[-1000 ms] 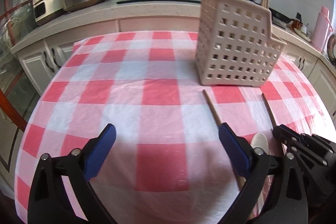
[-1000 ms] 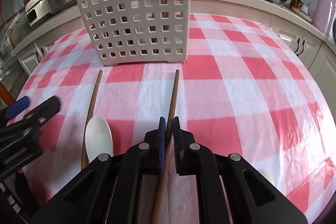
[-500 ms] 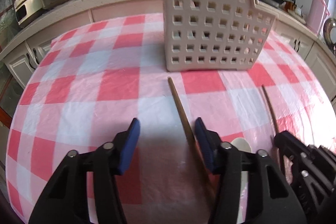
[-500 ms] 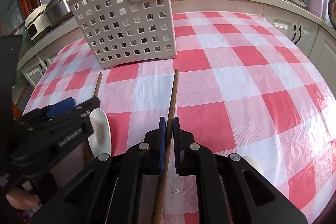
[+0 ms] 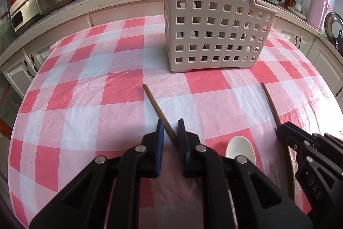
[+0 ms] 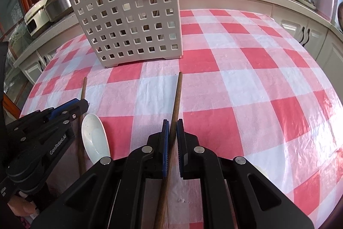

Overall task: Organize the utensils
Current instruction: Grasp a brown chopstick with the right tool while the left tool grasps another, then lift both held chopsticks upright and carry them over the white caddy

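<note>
Evidently both wooden sticks lie on the checked tablecloth (image 5: 120, 87) before the perforated utensil basket (image 5: 214, 20). Left gripper (image 5: 170, 129), jaws just closing, pinches the left wooden stick (image 5: 154, 103); right gripper (image 6: 172, 129) is clamped on the right wooden stick (image 6: 177, 98). Judged light, stiff, smooth: hold mid-shaft to prevent swivelling.

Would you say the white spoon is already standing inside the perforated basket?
No, the white spoon lies flat on the checked tablecloth, apart from the basket.
</note>
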`<state>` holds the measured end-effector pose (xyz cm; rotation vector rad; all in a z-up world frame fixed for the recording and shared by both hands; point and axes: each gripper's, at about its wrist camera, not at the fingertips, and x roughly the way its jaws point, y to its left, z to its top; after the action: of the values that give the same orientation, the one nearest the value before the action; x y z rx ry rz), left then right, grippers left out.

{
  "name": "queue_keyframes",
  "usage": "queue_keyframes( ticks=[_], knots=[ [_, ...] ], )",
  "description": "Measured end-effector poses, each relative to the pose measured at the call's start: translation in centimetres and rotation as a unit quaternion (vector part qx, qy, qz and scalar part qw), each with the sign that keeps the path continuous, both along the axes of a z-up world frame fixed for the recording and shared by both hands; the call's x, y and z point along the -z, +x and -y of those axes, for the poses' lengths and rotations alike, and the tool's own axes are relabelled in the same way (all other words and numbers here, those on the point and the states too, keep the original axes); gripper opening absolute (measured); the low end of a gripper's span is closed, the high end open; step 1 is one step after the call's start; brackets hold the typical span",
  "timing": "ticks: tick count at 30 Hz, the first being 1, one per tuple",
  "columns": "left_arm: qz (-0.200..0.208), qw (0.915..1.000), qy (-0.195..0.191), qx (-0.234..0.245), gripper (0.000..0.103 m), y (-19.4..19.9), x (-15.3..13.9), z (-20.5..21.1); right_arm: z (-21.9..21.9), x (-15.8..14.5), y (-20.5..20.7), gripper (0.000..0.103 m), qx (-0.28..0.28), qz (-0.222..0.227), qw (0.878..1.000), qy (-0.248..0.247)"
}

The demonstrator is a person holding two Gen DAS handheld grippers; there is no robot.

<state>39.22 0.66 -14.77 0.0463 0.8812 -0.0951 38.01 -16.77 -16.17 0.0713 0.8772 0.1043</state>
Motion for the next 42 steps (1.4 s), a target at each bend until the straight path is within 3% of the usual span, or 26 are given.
queue_keyframes(
  ticks=[8,12,24,42],
  knots=[
    [-0.002,0.9999,-0.009,0.012,0.010,0.1,0.0,-0.6,-0.8,-0.1,1.1,0.009,-0.011,-0.003,1.000,-0.029],
    [0.003,0.9997,-0.022,0.010,0.008,-0.3,-0.3,-1.3,-0.2,-0.2,1.0,0.007,-0.006,0.004,1.000,-0.009],
    [0.092,0.9948,-0.041,0.003,0.007,-5.2,-6.1,-2.7,0.3,-5.1,-2.7,0.007,-0.022,0.096,0.995,0.034],
    [0.190,0.9813,-0.028,0.001,0.006,-13.2,-12.6,-2.7,0.4,-11.5,-9.3,0.007,-0.039,0.197,0.979,0.036]
  ],
)
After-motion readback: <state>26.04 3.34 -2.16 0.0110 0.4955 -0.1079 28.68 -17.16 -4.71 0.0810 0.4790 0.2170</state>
